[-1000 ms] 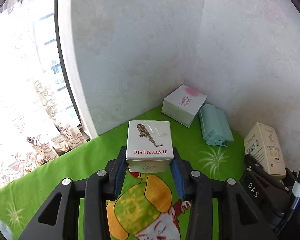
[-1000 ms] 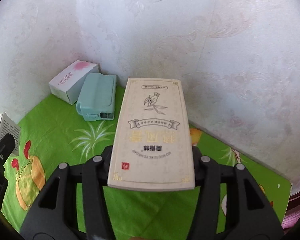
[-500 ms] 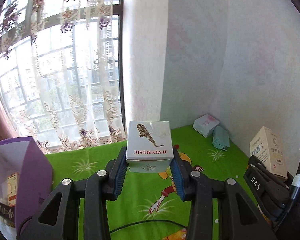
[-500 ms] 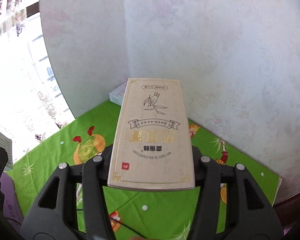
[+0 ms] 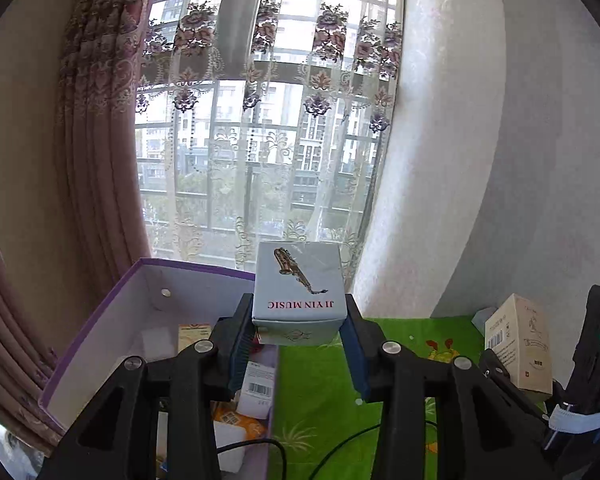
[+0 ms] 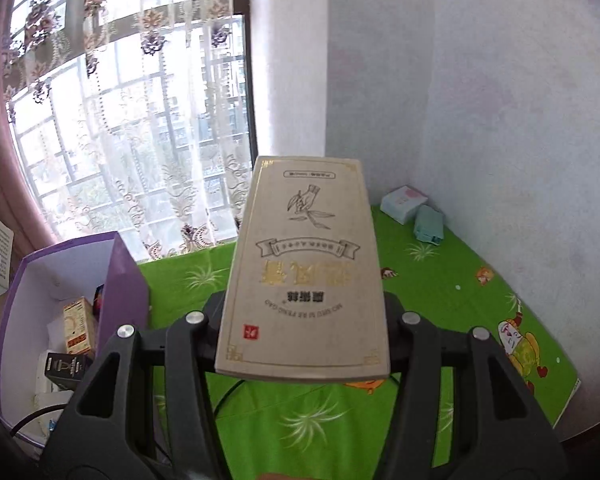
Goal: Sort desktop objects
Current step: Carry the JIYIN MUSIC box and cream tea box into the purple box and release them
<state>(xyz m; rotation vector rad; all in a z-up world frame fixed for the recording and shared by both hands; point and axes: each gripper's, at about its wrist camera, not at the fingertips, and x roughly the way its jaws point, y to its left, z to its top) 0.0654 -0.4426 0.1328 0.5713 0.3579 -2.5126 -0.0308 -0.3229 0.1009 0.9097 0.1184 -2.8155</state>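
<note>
Left hand-held gripper (image 5: 299, 338) clamps music box (image 5: 299, 294) above purple bin rim (image 5: 274, 364); right hand-held gripper (image 6: 302, 344) clamps beige carton (image 6: 304, 272).

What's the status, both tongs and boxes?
Left tongs shut on saxophone box, by purple bin. Right tongs shut on beige box. Path clear.
</note>
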